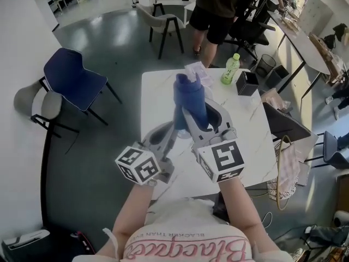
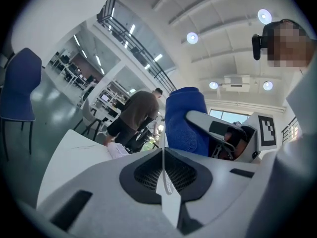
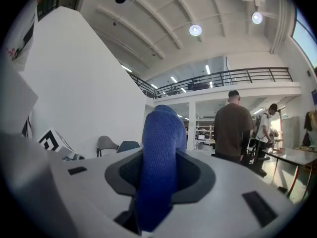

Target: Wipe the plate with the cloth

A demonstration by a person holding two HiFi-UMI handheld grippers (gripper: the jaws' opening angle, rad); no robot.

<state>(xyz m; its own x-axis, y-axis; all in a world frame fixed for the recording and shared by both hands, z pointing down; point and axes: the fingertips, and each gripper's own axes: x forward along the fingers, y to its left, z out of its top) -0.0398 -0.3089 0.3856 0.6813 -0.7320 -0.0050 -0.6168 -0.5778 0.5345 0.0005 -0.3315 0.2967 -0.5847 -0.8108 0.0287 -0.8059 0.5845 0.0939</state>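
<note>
Over a white marble-look square table (image 1: 158, 91) on a grey floor (image 1: 109, 31), a thin white plate (image 2: 168, 205), seen edge-on, is pinched between the closed fingers of the left gripper (image 2: 164, 152) and a blue cloth (image 3: 161, 143) is clamped in those of the right gripper (image 3: 157, 182), while pink shirt script (image 1: 188, 251) is not legible.

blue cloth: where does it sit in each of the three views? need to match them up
Head view: blue cloth at centre, held upright over the white table.
Left gripper view: cloth right of centre, beyond this gripper's jaws.
Right gripper view: cloth dead centre, clamped in the right gripper.
Shared landmark: the person in the brown shirt, standing beyond the cloth in all three.
</note>
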